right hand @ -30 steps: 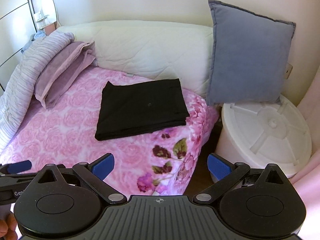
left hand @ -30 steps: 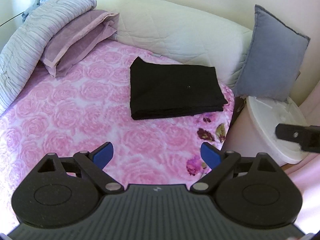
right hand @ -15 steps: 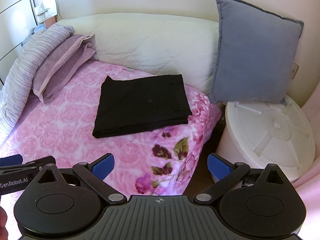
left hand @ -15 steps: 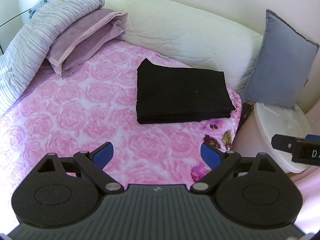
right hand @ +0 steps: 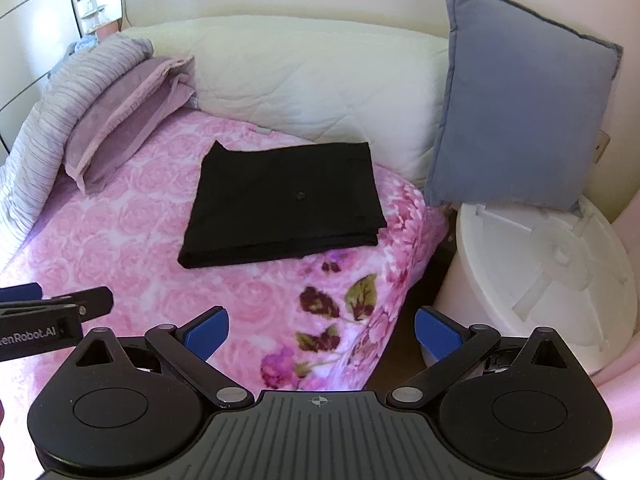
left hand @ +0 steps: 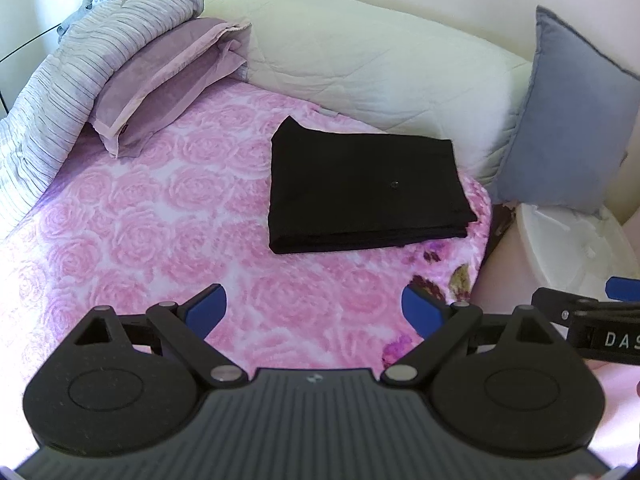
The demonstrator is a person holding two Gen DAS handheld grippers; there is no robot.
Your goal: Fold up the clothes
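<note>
A black garment [left hand: 362,190] [right hand: 286,202] lies folded into a flat rectangle on the pink rose-patterned bedspread [left hand: 160,232] [right hand: 132,240], near the bed's right edge. A small button shows on its top layer. My left gripper [left hand: 314,308] hovers open over the bedspread, well short of the garment, with nothing between its blue pads. My right gripper [right hand: 322,328] is open too, over the bed's flowered corner, with nothing held. Each gripper shows at the edge of the other's view: the right gripper [left hand: 592,320] and the left gripper [right hand: 52,316].
A cream quilted bolster [left hand: 360,64] runs along the wall behind the garment. A grey-blue cushion [right hand: 516,120] leans on a white round tub lid [right hand: 548,264] right of the bed. Purple pillows [left hand: 160,72] and a striped grey blanket [left hand: 60,80] are piled at the left.
Both grippers have drifted a little, so the folded garment sits slightly further right in the left view. The garment itself has not moved, and both grippers stay open.
</note>
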